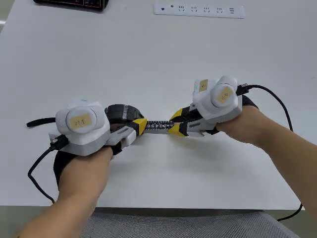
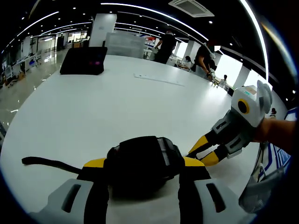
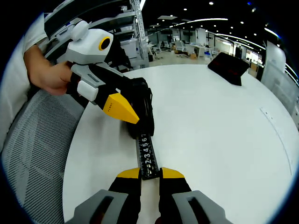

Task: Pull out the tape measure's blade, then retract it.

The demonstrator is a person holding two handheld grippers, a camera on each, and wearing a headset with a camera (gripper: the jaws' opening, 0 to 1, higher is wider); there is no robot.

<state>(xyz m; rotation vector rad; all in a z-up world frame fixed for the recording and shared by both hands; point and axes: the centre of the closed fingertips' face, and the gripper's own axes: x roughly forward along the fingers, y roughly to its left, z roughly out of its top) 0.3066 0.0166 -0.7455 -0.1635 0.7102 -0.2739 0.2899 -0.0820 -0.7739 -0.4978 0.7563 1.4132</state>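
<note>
A black tape measure case [image 1: 120, 113] [image 2: 142, 161] [image 3: 142, 100] lies on the white table [image 1: 148, 59], and my left gripper [image 1: 134, 128] [image 2: 142, 163] is shut on it, yellow tips on either side. A short stretch of black blade [image 1: 158, 124] [image 3: 146, 154] with white numbers runs from the case to my right gripper [image 1: 176, 124] [image 3: 150, 173], which is shut on the blade's end. A black wrist strap [image 1: 40, 121] [image 2: 46, 164] trails left from the case. In the left gripper view the right gripper [image 2: 205, 151] comes in from the right.
A white power strip [image 1: 198, 10] [image 2: 156, 79] lies at the table's far edge, and a dark device [image 1: 72, 3] [image 2: 84, 60] [image 3: 229, 67] sits at the far left. Gripper cables [image 1: 275, 99] run off both sides. A mesh chair [image 3: 37, 154] stands at the near edge.
</note>
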